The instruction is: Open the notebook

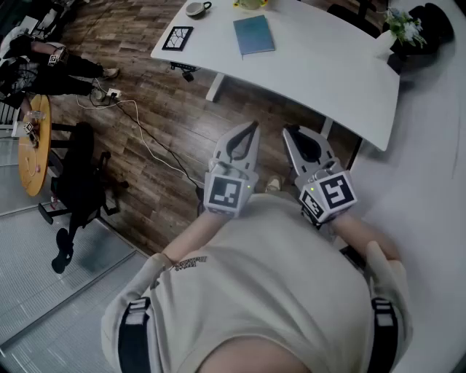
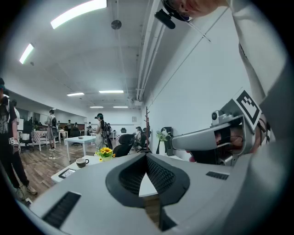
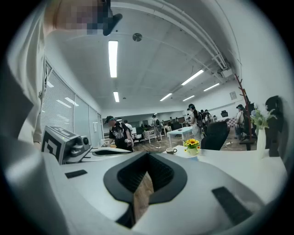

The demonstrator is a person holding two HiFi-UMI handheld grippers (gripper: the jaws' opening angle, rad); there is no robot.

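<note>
Both tools shut and empty, held well short of the table that carries the notebook.

The wooden floor (image 1: 167, 109) fills the middle of the head view, and the white table (image 1: 320, 73) runs across its top. The left tool (image 1: 255, 125) and the right tool (image 1: 285, 130) sit side by side just in front of the person's chest, over the floor and pointing toward the table. Each has its jaws closed tip to tip with nothing between them. The teal notebook (image 1: 254, 34) lies flat and closed on the table, well apart from both tools. To its left lies a black-framed flat square item (image 1: 178, 38), with a cup (image 1: 195, 9) just beyond and a small pot of yellow flowers (image 3: 191, 146) near it.
</note>
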